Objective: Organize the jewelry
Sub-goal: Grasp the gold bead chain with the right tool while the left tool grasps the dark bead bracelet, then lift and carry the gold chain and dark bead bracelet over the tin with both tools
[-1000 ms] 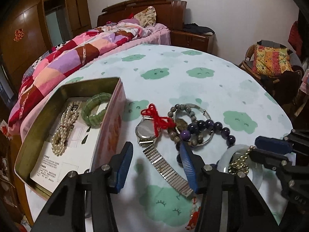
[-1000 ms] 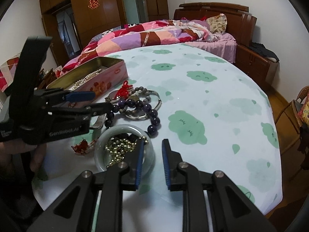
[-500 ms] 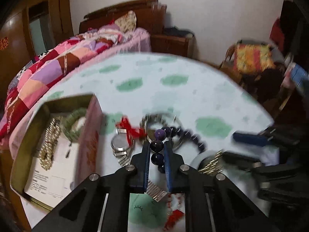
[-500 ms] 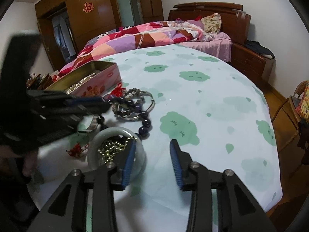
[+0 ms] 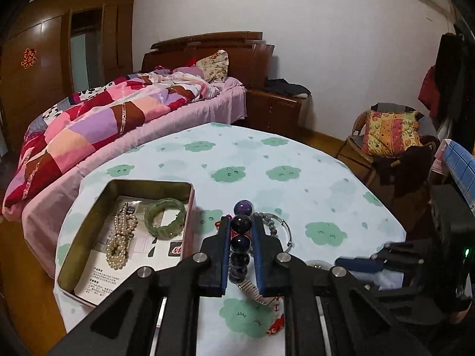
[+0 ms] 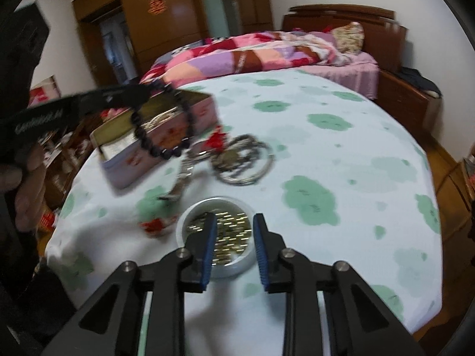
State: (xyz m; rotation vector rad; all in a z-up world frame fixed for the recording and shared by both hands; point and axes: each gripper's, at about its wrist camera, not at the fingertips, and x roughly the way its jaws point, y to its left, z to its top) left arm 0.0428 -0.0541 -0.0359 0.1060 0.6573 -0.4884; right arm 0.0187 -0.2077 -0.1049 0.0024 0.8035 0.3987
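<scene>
We see the left gripper (image 5: 240, 249) tilted downward, its blue pads pinching the dark bead bracelet (image 5: 241, 243) and holding it clear of the table (image 5: 297, 154); the open tin (image 5: 89, 231) lies just to its left, with a pearl strand (image 5: 120, 243) and a green bangle (image 5: 164, 218) inside. The right wrist view alone shows the bracelet as a loop hanging below those fingers beside the tin, and a hand (image 6: 28, 175) on the handle. The right gripper (image 6: 233, 240), also angled down, has just been narrowing, jaws still parted, nothing pressed between them; the white bangle (image 6: 218, 267) ringing a gold chain (image 6: 231, 231) lies just ahead of it.
</scene>
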